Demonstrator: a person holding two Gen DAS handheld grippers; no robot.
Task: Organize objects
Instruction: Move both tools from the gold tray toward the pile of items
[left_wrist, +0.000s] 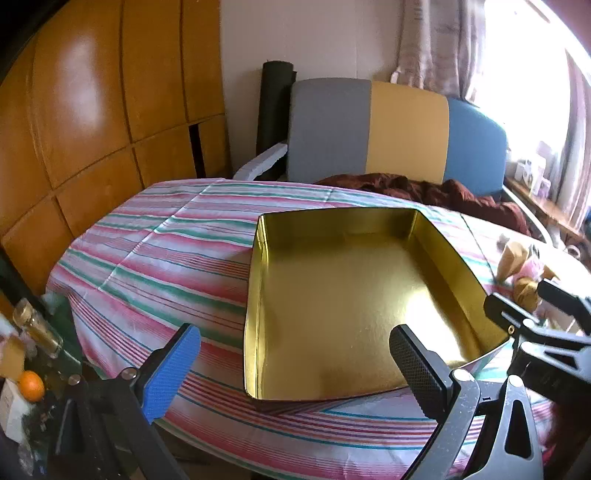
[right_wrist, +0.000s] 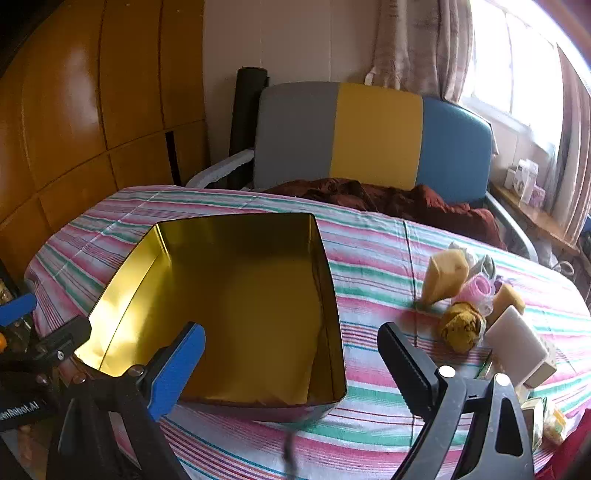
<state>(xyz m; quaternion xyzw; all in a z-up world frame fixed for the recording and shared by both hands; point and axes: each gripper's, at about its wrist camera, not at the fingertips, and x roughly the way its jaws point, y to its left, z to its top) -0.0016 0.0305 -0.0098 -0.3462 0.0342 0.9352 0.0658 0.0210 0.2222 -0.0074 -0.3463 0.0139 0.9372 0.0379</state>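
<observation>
An empty gold tin box (left_wrist: 332, 306) stands open on the striped tablecloth (left_wrist: 155, 254); it also shows in the right wrist view (right_wrist: 236, 306). My left gripper (left_wrist: 295, 365) is open and empty over the box's near edge. My right gripper (right_wrist: 291, 354) is open and empty over the box's near right corner. A small pile lies to the right of the box: a tan pouch (right_wrist: 443, 275), a pink roller (right_wrist: 476, 290), a yellow-brown knitted ball (right_wrist: 461, 326) and a white block (right_wrist: 517, 343). Part of the pile shows in the left wrist view (left_wrist: 517, 266).
A grey, yellow and blue chair (right_wrist: 373, 136) with a dark red cloth (right_wrist: 406, 203) stands behind the table. Wooden panels (left_wrist: 92, 110) are at the left. An orange (left_wrist: 31, 386) and a glass bottle (left_wrist: 37, 328) sit below the table's left edge.
</observation>
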